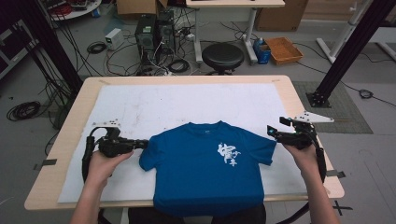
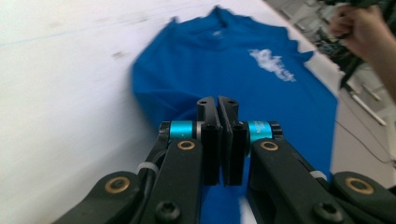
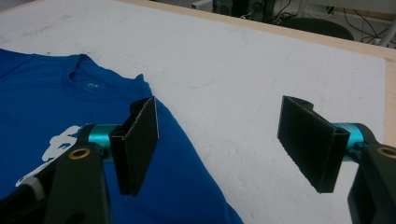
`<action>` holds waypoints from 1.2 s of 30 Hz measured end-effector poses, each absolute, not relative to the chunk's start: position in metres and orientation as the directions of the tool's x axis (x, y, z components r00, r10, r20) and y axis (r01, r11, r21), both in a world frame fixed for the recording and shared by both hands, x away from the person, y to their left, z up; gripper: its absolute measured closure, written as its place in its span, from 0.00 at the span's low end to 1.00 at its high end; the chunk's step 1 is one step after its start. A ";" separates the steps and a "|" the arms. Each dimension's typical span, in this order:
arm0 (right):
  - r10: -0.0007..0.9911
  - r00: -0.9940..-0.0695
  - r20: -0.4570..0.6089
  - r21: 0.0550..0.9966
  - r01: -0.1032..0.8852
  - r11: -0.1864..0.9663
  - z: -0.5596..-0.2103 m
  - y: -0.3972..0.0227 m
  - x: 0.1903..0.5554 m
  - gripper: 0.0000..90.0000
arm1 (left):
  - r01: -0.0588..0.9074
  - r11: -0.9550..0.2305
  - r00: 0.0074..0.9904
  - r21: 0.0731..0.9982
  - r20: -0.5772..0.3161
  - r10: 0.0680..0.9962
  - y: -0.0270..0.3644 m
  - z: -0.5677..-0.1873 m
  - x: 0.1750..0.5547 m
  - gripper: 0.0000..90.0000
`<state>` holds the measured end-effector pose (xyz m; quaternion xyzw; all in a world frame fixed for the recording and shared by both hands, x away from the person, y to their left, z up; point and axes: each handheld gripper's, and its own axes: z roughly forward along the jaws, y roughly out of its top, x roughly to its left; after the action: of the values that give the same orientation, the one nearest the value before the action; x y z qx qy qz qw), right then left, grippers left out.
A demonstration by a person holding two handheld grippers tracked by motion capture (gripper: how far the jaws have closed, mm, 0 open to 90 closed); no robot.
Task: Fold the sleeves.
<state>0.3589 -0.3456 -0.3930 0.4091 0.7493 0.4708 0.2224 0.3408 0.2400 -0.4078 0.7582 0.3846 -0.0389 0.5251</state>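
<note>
White sheeting (image 1: 154, 105) is covering the pale wooden table (image 1: 74, 109), and lying flat on it, near the person's edge, is a blue short-sleeved T-shirt with a white brush-stroke print on the chest (image 1: 208, 170), collar pointing away and hem hanging over the front edge. Over at the shirt's left sleeve, the left gripper (image 1: 144, 143) is sitting with its jaws clenched tight; in the left gripper view (image 2: 218, 105) the pads are meeting face to face over the blue cloth, and whether any fabric is pinched between them I cannot tell. On the other side, the right gripper (image 1: 273, 133) is hovering just beside the right sleeve, and in the right gripper view (image 3: 224, 135) its jaws are standing wide apart, released, with nothing between them but white sheeting.
</note>
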 end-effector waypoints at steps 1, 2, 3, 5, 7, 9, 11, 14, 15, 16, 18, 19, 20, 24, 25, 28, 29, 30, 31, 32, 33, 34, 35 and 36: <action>0.822 -0.567 0.051 0.888 0.403 0.223 -0.393 -0.345 0.359 0.32 | 0.624 -0.151 0.706 0.767 -0.471 0.529 0.233 -0.406 0.341 0.97; 0.823 -0.566 0.051 0.887 0.405 0.224 -0.393 -0.345 0.359 0.32 | 0.623 -0.147 0.711 0.768 -0.478 0.516 0.227 -0.405 0.341 0.97; 0.823 -0.566 0.051 0.886 0.406 0.224 -0.393 -0.345 0.358 0.32 | 0.624 -0.144 0.715 0.768 -0.487 0.502 0.220 -0.404 0.341 0.97; 0.822 -0.567 0.051 0.887 0.404 0.224 -0.393 -0.345 0.358 0.32 | 0.624 -0.145 0.721 0.768 -0.494 0.487 0.208 -0.403 0.341 0.97; 0.822 -0.567 0.051 0.887 0.404 0.223 -0.393 -0.345 0.358 0.32 | 0.625 -0.137 0.723 0.769 -0.504 0.472 0.196 -0.403 0.343 0.97; 0.821 -0.568 0.049 0.888 0.401 0.225 -0.393 -0.345 0.358 0.32 | 0.630 -0.129 0.720 0.766 -0.514 0.466 0.185 -0.404 0.345 0.97; 0.822 -0.568 0.051 0.887 0.404 0.225 -0.393 -0.345 0.357 0.32 | 0.634 -0.128 0.716 0.763 -0.515 0.471 0.176 -0.406 0.347 0.97; 0.821 -0.569 0.048 0.888 0.401 0.226 -0.393 -0.345 0.357 0.32 | 0.644 -0.121 0.705 0.756 -0.525 0.476 0.164 -0.409 0.349 0.97; 0.822 -0.568 0.046 0.888 0.400 0.227 -0.393 -0.345 0.357 0.32 | 0.643 -0.118 0.705 0.757 -0.525 0.477 0.161 -0.410 0.350 0.97; 0.823 -0.566 0.049 0.887 0.403 0.225 -0.393 -0.345 0.356 0.32 | 0.641 -0.119 0.706 0.758 -0.522 0.480 0.158 -0.411 0.350 0.97; 0.824 -0.564 0.046 0.886 0.405 0.227 -0.394 -0.345 0.356 0.32 | 0.646 -0.120 0.699 0.754 -0.520 0.491 0.151 -0.414 0.350 0.97; 0.824 -0.564 0.046 0.886 0.405 0.227 -0.394 -0.345 0.356 0.32 | 0.646 -0.120 0.699 0.754 -0.520 0.491 0.151 -0.414 0.350 0.97; 0.824 -0.565 0.042 0.885 0.404 0.232 -0.394 -0.345 0.356 0.32 | 0.643 -0.124 0.698 0.756 -0.511 0.501 0.144 -0.416 0.350 0.97; 0.824 -0.565 0.039 0.885 0.403 0.234 -0.394 -0.345 0.356 0.32 | 0.637 -0.132 0.694 0.759 -0.490 0.528 0.135 -0.422 0.352 0.97; 0.825 -0.564 0.037 0.884 0.404 0.236 -0.394 -0.345 0.356 0.32 | 0.632 -0.132 0.696 0.764 -0.485 0.530 0.134 -0.424 0.353 0.97; 0.825 -0.565 0.034 0.885 0.400 0.237 -0.395 -0.345 0.356 0.32 | 0.612 -0.142 0.714 0.778 -0.467 0.522 0.131 -0.428 0.355 0.95; 0.825 -0.563 0.034 0.885 0.400 0.237 -0.395 -0.345 0.356 0.32 | 0.604 -0.135 0.717 0.785 -0.462 0.522 0.130 -0.429 0.355 0.91; 0.828 -0.560 0.036 0.884 0.404 0.235 -0.395 -0.345 0.356 0.32 | 0.600 -0.132 0.721 0.789 -0.462 0.517 0.129 -0.429 0.355 0.86; 0.829 -0.559 0.036 0.884 0.405 0.234 -0.395 -0.345 0.356 0.32 | 0.600 -0.132 0.721 0.789 -0.462 0.517 0.129 -0.429 0.355 0.81; 0.829 -0.559 0.037 0.883 0.406 0.235 -0.395 -0.345 0.356 0.32 | 0.596 -0.130 0.723 0.792 -0.460 0.515 0.129 -0.429 0.355 0.77; 0.829 -0.559 0.036 0.883 0.406 0.235 -0.395 -0.345 0.356 0.32 | 0.580 -0.123 0.728 0.806 -0.444 0.522 0.129 -0.429 0.355 0.72; 0.829 -0.558 0.035 0.883 0.405 0.235 -0.395 -0.345 0.356 0.33 | 0.570 -0.118 0.730 0.813 -0.434 0.528 0.130 -0.428 0.356 0.67; 0.830 -0.556 0.037 0.883 0.408 0.234 -0.395 -0.345 0.356 0.34 | 0.559 -0.114 0.732 0.821 -0.424 0.534 0.132 -0.427 0.356 0.63; 0.830 -0.556 0.038 0.882 0.410 0.234 -0.395 -0.346 0.356 0.35 | 0.542 -0.109 0.738 0.833 -0.410 0.537 0.135 -0.425 0.355 0.61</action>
<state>0.3558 -0.3457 -0.3954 0.4125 0.7516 0.4617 0.2279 0.3555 0.1350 -0.4255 0.7447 0.3623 -0.0023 0.5605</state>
